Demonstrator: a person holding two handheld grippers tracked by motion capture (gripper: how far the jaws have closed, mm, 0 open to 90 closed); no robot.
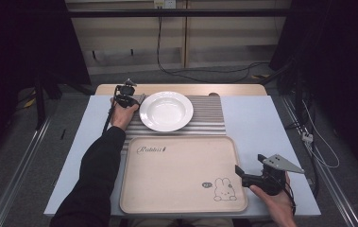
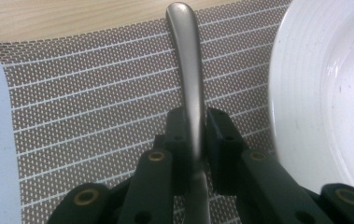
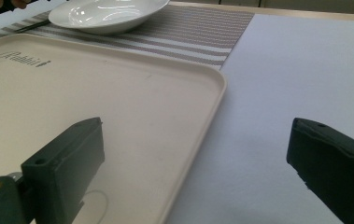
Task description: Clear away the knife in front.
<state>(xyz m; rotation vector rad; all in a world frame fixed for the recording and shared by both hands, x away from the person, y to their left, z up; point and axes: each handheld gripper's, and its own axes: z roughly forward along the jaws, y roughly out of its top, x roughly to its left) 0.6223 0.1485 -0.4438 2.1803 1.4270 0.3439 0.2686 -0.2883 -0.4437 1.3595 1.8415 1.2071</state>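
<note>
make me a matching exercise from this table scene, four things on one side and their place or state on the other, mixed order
Things:
1. metal utensil handle
2. white plate
3. beige tray
4. right gripper

Places or states:
A. jaws wide apart, nothing between them
B. nearest the person, with a rabbit drawing in one corner
C. on the striped placemat, beyond the tray
D. clamped between the left gripper pads

Pairs: 1-D, 2-C, 3-B, 4-A
</note>
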